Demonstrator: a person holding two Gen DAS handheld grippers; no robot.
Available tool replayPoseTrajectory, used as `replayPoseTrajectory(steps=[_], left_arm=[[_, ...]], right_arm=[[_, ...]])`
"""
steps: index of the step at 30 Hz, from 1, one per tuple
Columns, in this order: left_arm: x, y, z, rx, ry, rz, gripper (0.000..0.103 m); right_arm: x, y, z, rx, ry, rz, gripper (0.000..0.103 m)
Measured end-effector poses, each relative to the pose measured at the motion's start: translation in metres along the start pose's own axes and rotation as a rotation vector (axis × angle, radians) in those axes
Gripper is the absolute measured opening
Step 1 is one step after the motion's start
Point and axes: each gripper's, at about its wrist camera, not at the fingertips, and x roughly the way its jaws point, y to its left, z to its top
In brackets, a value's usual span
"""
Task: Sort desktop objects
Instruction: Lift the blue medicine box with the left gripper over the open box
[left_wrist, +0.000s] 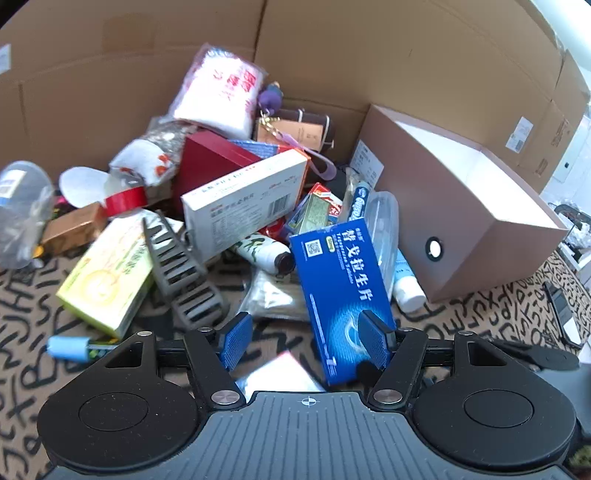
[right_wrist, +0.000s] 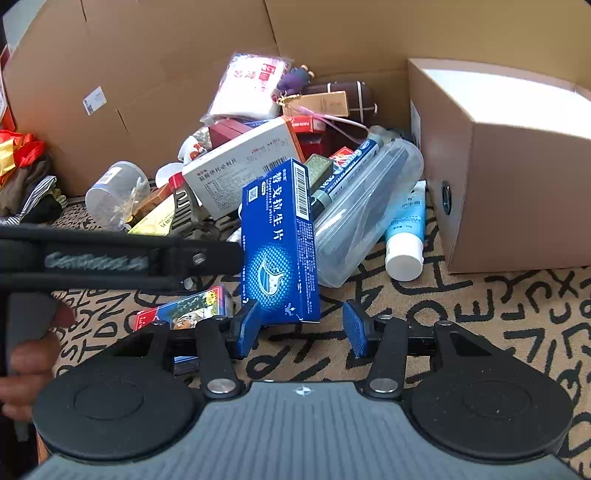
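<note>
A blue medicine box (left_wrist: 341, 291) leans against the pile of desktop objects; it also shows in the right wrist view (right_wrist: 279, 243). My left gripper (left_wrist: 304, 341) is open, its right pad in front of the box's lower end, its left pad apart from it. My right gripper (right_wrist: 301, 328) is open just below the box's bottom edge, its left pad at the box's lower left corner. A white medicine box (left_wrist: 245, 201) lies behind it. The left gripper's body (right_wrist: 110, 260) crosses the right wrist view at left.
An open tan box (left_wrist: 465, 199) stands at right, also in the right wrist view (right_wrist: 517, 192). A clear case (right_wrist: 364, 216), white-capped tube (right_wrist: 404, 236), marker (right_wrist: 349, 168), grey hair clip (left_wrist: 181, 275) and yellow box (left_wrist: 109, 275) lie around. Cardboard walls (right_wrist: 166, 55) stand behind.
</note>
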Motion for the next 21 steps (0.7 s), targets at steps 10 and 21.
replayPoseTrajectory(steps=[10,21], left_arm=[[0.021,-0.013,0.011,0.003,0.038,-0.072,0.084],[0.041,-0.014,0.012,-0.002,0.062,-0.061,0.079]], right_arm=[[0.014,0.002,0.006,-0.032,0.013,0.018,0.056],[0.020,0.000,0.007,-0.022,0.014,0.057,0.057]])
